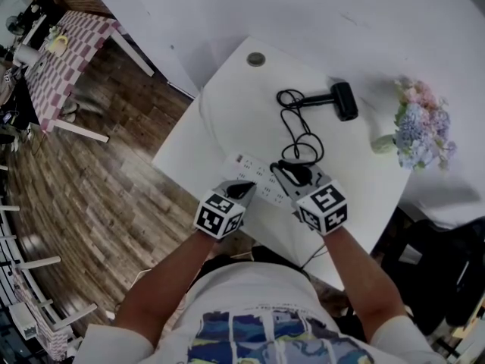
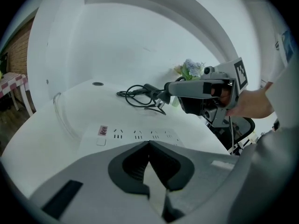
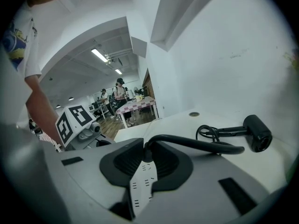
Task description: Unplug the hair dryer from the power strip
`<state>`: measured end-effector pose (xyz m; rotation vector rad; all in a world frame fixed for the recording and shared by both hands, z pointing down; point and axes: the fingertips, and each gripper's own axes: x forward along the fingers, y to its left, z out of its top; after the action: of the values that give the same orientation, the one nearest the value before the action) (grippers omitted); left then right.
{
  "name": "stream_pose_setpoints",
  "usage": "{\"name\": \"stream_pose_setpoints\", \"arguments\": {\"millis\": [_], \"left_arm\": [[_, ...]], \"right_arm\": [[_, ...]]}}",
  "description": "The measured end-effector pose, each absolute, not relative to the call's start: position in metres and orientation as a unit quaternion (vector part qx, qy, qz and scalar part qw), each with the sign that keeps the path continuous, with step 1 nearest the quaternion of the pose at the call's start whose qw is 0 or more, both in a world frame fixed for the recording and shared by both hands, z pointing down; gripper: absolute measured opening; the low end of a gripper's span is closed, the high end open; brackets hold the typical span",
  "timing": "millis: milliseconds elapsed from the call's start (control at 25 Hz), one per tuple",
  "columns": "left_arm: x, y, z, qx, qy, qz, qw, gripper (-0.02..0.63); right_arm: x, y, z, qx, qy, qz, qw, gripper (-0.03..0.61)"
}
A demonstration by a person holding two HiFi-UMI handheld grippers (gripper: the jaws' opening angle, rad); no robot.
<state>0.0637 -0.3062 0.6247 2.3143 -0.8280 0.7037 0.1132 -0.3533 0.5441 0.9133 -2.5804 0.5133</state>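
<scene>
My right tongs are clamped narrow on the black plug of the hair dryer's cord. The cord comes straight out from between the tips. The plug hangs just above the white power strip with its prongs bare, clear of the sockets. Through the gap under my right jaws I see the strip's sockets directly below.

My left tongs are closed tip to tip with nothing between them. They sit at the near side of the strip, just beside my right tongs. I cannot tell whether they press on it.

The hair dryer lies on its side well beyond both tongs, towards the far right of the white table, with its cord looped between it and the strip.
</scene>
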Motion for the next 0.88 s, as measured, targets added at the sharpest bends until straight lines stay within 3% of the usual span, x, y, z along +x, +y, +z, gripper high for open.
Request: {"name": "stream_pose_setpoints", "arguments": {"millis": [880], "left_arm": [[0.049, -0.289, 0.598, 0.870, -0.327, 0.231, 0.287, 0.003]], "right_arm": [[0.112, -0.343, 0.536, 0.320, -0.914, 0.176, 0.176, 0.055]]}}
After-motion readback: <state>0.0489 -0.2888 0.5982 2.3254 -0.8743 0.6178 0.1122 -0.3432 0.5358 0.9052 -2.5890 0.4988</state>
